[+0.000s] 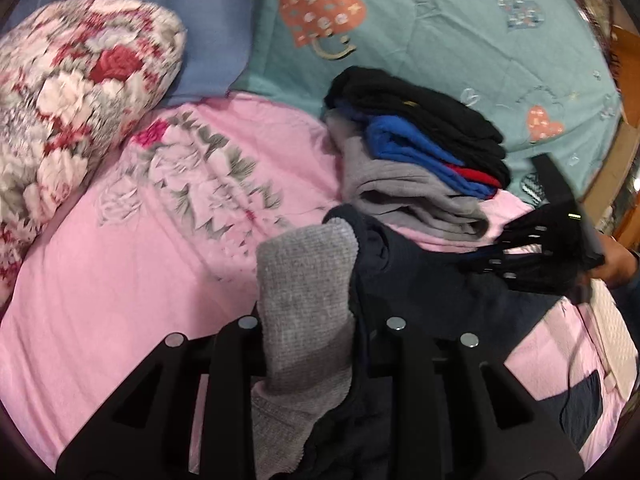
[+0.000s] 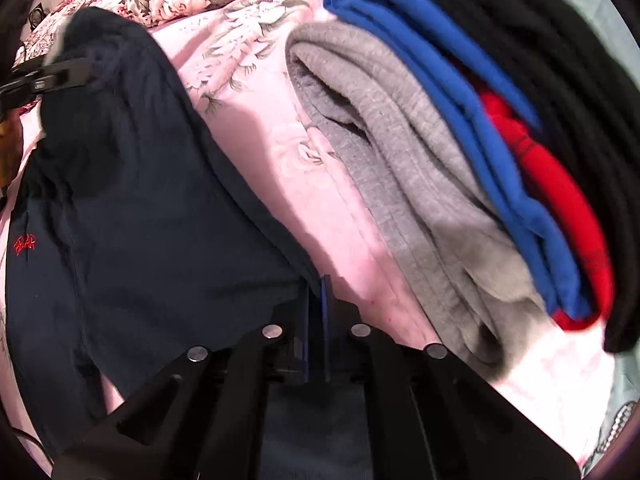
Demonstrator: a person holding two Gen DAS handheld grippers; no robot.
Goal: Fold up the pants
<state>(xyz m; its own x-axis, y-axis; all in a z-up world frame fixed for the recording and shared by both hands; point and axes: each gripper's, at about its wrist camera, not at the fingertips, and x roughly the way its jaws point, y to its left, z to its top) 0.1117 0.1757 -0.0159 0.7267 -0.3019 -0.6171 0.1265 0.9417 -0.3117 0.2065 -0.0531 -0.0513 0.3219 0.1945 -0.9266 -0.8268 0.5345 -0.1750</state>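
Note:
Dark navy pants (image 1: 432, 280) lie on the pink floral bed sheet (image 1: 120, 280); their grey fleece lining (image 1: 308, 280) shows where the edge is turned up. My left gripper (image 1: 320, 320) is shut on that turned-up edge, lifting it. In the right wrist view the pants (image 2: 152, 208) spread to the left, with a small red logo (image 2: 25, 245). My right gripper (image 2: 316, 312) is shut on the pants' right edge. The right gripper (image 1: 532, 252) also shows in the left wrist view, and the left gripper's fingers (image 2: 48, 76) show at far left of the right wrist view.
A stack of folded clothes (image 1: 420, 152), grey, blue, red and black, lies just beyond the pants, close to the right gripper (image 2: 460, 140). A rolled floral quilt (image 1: 72, 92) lies at left. A teal quilt with hearts (image 1: 440, 20) covers the far side.

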